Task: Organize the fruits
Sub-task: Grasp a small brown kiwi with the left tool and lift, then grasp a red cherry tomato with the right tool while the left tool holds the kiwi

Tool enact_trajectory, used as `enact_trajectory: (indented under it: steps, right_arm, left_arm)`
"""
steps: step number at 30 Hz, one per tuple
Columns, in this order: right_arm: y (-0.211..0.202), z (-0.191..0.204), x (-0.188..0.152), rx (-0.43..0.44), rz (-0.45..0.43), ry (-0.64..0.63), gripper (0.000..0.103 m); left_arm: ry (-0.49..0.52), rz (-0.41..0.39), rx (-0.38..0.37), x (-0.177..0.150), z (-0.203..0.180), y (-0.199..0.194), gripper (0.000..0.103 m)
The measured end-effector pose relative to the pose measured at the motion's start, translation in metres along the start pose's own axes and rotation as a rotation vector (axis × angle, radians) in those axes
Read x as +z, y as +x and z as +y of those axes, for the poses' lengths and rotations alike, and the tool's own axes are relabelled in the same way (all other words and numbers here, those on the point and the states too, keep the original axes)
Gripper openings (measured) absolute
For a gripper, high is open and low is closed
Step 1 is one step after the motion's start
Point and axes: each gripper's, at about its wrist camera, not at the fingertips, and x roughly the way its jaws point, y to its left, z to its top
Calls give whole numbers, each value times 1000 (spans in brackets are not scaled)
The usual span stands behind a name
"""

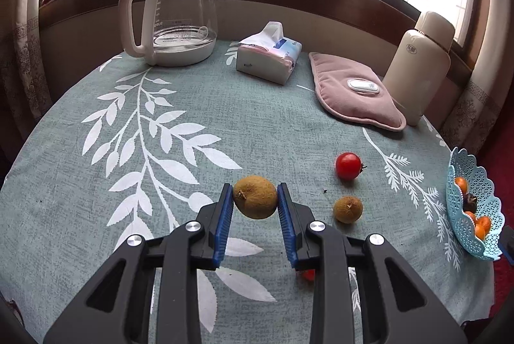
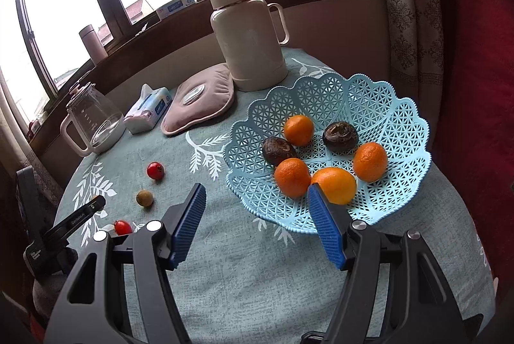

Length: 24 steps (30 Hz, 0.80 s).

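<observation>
Blue ribbed pads lined the left tongs (image 1: 255, 202), which were clamped on a brown fruit (image 1: 255, 197), round, rough and dull-skinned with a small stem scar; it hung just above the counter (image 1: 128, 125), whose grey-green cloth carried white leaf prints. A red tomato (image 1: 307, 275) showed only partly under the right-hand finger. Just beyond, to the right, a smaller brown fruit (image 1: 348, 209) lay on the cloth, and past it a glossy cherry tomato (image 1: 348, 165), the two near each other but apart.

The right tongs (image 2: 257, 199) stood apart with nothing between them, one pad overlapping the near rim of the pale blue lattice basket (image 2: 401, 119). Inside the basket lay four oranges (image 2: 334, 185) and two dark wrinkled fruits (image 2: 340, 135), the nearest pieces touching. The basket sat close to the counter's right edge.

Open cloth stretched on the left half of the counter. At the far side stood a glass kettle (image 1: 180, 13) with a white handle and faint markings too small to read, a tissue pack (image 1: 268, 56), a pink hot-water pad (image 1: 353, 90) and a cream flask (image 1: 417, 61) whose label was unreadable. In the right wrist view the left tool's black side bore white lettering I could not make out.
</observation>
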Motion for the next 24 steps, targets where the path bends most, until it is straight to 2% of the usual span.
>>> enact_trajectory:
  steps: [6,12,19,24]
  right_arm:
    - [18,53,-13,73,61,-113,67]
    - [40,104,-24,134,125,-223,67]
    - [68,141,-36,180,206,-274,68]
    - [84,162,-42,187,233,-327,67]
  left_arm:
    - [-13,-48,33,1,15,-11,28]
    - [-41,-51,29,0,28,-12,28]
    - [-66,-68,43,-2,38,-15,28]
    - [-101,-64,74,-4,47,-13,28]
